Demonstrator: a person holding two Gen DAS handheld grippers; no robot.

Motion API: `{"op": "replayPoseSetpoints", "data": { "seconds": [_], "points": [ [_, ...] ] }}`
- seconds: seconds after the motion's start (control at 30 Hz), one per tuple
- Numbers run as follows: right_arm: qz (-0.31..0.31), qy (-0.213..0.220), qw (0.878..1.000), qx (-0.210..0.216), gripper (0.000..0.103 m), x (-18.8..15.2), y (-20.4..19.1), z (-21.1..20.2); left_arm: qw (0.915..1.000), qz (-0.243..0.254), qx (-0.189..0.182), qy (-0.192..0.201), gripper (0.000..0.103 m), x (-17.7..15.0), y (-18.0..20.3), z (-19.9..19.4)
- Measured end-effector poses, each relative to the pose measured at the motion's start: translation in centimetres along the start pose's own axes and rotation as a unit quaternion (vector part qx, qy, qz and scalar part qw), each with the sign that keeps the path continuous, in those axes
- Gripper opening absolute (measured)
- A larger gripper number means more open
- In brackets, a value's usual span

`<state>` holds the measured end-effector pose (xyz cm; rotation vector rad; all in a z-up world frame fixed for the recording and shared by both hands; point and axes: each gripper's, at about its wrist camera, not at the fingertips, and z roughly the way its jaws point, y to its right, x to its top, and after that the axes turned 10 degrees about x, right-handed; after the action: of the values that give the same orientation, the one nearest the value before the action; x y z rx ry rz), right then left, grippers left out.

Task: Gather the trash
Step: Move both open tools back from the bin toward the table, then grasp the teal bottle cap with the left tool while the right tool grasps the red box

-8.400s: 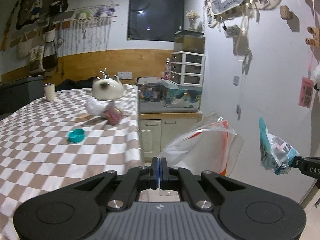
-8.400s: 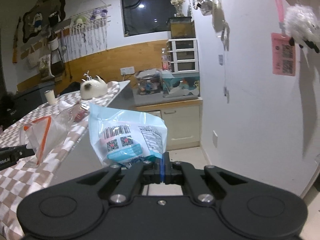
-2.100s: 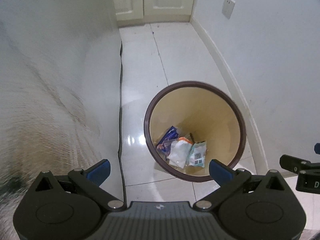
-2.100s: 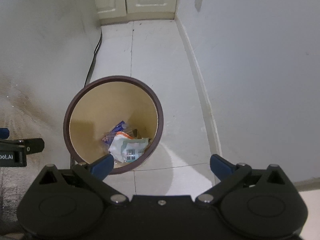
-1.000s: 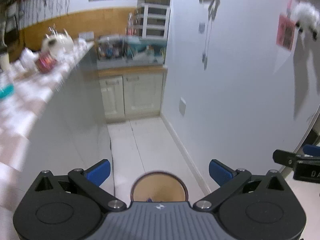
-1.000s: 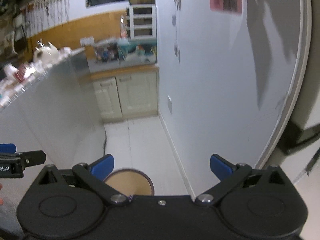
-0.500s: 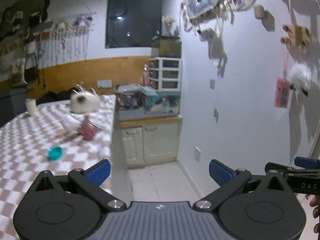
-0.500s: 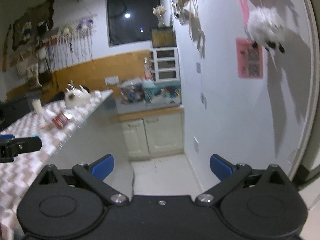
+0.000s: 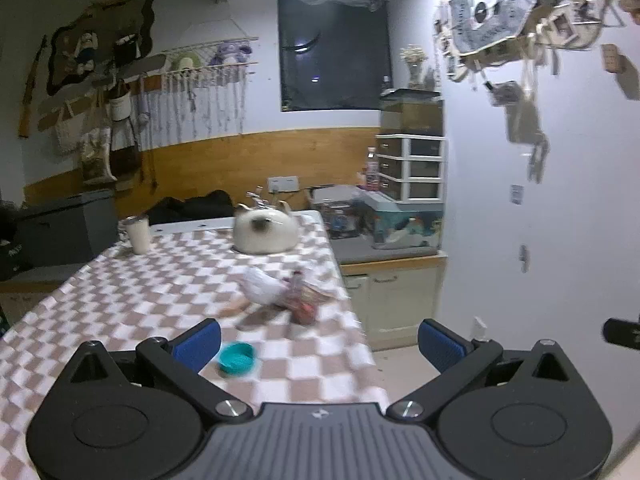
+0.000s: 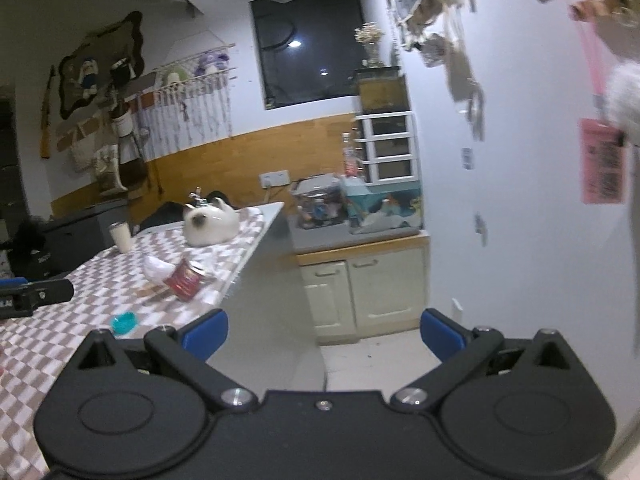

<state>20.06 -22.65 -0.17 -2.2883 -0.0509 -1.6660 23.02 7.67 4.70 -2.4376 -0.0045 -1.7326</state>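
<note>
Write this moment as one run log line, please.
left gripper: open, holds nothing | right gripper: open, holds nothing | crumpled white paper, red can, teal cap on checkered table

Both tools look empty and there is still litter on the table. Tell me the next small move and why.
Probably reach the left tool, open and empty, forward to the crumpled white wrapper and red packet on the checkered table. They lie just ahead of it; the right tool faces the floor beside the table.

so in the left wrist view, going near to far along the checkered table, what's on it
teal bowl → crumpled white wrapper with the red packet beside it → cat-shaped white teapot; the white cup stands off to the left at about the teapot's depth.
</note>
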Motion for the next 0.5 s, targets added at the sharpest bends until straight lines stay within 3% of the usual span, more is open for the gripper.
{"op": "replayPoseSetpoints", "data": {
  "seconds": [0.23, 0.5],
  "points": [
    [-0.002, -0.005, 0.999, 0.036, 0.103, 2.0, -3.2, 5.0, 0.9997, 0.019, 0.016, -0.006, 0.103, 1.3, -3.8, 5.1],
    [0.018, -0.03, 0.997, 0.067, 0.103, 3.6, -6.4, 11.5, 0.998, 0.025, -0.005, -0.057, 0.103, -0.4, -6.5, 13.0]
  ]
}}
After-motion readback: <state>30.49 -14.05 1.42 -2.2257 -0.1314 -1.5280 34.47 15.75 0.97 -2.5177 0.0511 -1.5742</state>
